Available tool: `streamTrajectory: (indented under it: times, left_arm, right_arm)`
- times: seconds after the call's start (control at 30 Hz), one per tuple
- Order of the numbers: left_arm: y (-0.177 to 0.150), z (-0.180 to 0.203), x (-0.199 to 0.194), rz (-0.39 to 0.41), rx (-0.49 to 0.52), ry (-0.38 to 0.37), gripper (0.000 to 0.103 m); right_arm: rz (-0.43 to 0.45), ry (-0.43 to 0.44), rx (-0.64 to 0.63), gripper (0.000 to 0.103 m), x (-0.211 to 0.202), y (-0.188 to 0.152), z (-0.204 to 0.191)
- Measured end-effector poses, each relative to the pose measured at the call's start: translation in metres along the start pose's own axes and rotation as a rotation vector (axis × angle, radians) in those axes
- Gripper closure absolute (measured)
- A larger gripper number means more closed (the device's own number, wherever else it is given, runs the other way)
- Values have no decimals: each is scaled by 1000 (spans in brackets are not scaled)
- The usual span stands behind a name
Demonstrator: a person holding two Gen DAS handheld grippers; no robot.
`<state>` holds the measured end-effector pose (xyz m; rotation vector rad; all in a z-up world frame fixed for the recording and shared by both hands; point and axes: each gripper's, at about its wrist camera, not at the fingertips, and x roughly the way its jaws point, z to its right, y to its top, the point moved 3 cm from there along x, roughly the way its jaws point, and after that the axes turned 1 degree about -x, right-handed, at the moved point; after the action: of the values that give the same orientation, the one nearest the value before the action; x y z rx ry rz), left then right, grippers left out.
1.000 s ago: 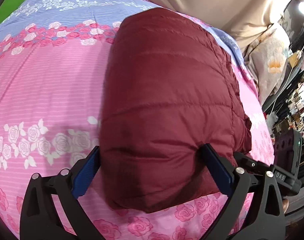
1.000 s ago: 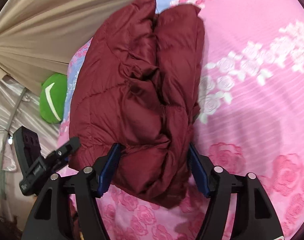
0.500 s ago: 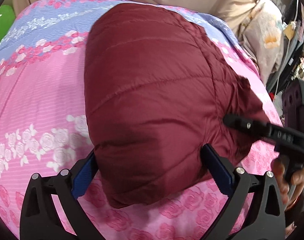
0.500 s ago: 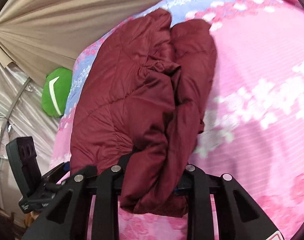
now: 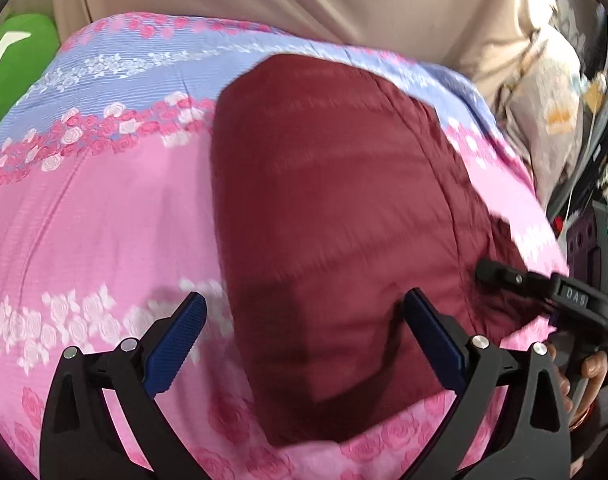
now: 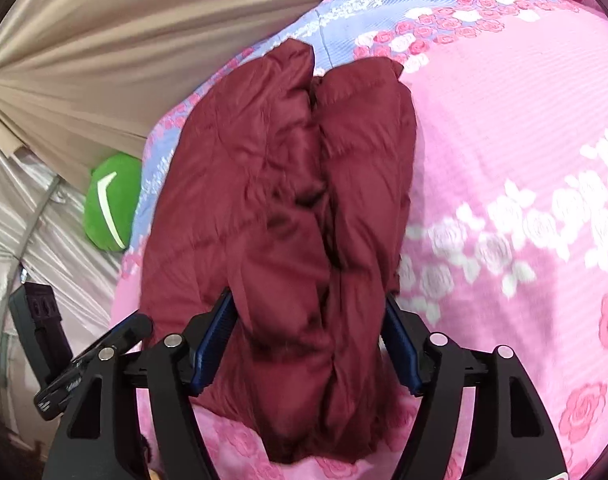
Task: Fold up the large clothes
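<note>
A dark red puffer jacket [image 5: 343, 208] lies folded in a thick bundle on the pink and blue flowered bedsheet [image 5: 96, 216]. My left gripper [image 5: 304, 344] is open, its right finger against the jacket's near end and its left finger over bare sheet. In the right wrist view the jacket [image 6: 288, 184] shows two puffy folds side by side. My right gripper [image 6: 307, 340] stands open with the jacket's near end between its blue pads, not squeezed. The right gripper also shows at the right edge of the left wrist view [image 5: 543, 288].
A beige curtain [image 6: 124, 40] hangs behind the bed. A green cushion [image 6: 108, 204] sits at the bed's far edge. Cluttered shelves and a pale flowered cloth [image 5: 555, 104] stand past the bed's right side. The left gripper's body [image 6: 64, 360] shows at lower left.
My right gripper was shut on the jacket's near end half a second ago and has opened. My left gripper has shifted left, so its left finger now lies off the jacket.
</note>
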<state>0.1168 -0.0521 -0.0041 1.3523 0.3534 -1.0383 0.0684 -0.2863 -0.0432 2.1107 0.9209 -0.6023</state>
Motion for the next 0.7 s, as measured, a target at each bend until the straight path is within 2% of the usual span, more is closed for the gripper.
streamTrajectory:
  times: [0.17,0.4,0.6,0.7]
  left_arm:
    - [14,-17,23,-54,-95,-74,6]
    - [16,-17,48,-105,-123,-144,5]
    - [19,-2,55,-101,-52,-77,5]
    - [19,7,55,-90,-5,-36,5]
  right_arm:
    - [-21,36,37,27,15,12,4]
    - [-63,94,60,22,33,12,12]
    - [-68,89,38,20,40,14,7]
    - [-67,59,11,26,46,14,-4]
